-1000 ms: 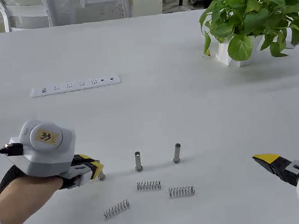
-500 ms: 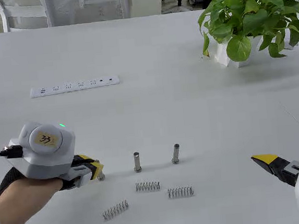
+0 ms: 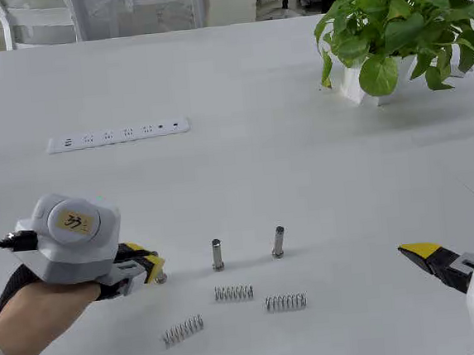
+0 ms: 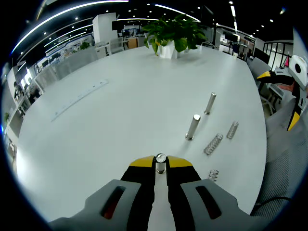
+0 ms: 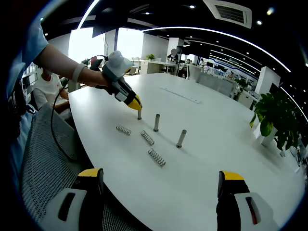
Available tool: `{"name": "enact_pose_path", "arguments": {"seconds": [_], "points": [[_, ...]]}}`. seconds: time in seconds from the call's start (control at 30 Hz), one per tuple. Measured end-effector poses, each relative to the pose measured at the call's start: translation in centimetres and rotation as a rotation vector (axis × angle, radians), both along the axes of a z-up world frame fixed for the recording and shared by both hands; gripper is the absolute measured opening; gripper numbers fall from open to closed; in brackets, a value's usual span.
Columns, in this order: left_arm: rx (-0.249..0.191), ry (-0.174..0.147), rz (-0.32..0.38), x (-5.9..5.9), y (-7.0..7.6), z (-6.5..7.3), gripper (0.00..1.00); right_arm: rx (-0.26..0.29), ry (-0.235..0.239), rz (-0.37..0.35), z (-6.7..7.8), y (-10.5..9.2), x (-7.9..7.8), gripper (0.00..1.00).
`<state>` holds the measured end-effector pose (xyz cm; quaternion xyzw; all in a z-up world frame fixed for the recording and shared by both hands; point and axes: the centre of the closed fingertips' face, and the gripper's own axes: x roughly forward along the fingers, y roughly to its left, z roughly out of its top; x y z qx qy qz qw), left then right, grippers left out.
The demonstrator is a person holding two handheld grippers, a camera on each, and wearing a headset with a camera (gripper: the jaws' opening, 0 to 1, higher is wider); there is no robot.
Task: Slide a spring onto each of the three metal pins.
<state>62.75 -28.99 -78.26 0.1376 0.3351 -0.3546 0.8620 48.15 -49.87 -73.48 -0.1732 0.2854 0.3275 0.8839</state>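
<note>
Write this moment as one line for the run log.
left gripper: shut on pin | right gripper: open, empty | three springs: loose on table

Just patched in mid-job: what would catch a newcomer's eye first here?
The left gripper, at the near left, has its jaws shut on the leftmost pin. Three springs lie loose before the two other upright pins, none fitted. The right gripper hangs open at the right.
</note>
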Motion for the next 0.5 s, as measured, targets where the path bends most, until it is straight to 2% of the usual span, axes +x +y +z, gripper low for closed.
{"name": "enact_pose_path", "arguments": {"seconds": [0.13, 0.5], "points": [[-0.001, -0.001, -0.002, -0.09, -0.04, -0.03, 0.05, 0.002, 0.001, -0.002, -0.12, -0.02, -0.02, 0.99], [-0.001, -0.002, -0.004, -0.32, -0.19, -0.31, 0.18, -0.001, 0.008, -0.008, -0.29, -0.18, -0.11, 0.99]]}}
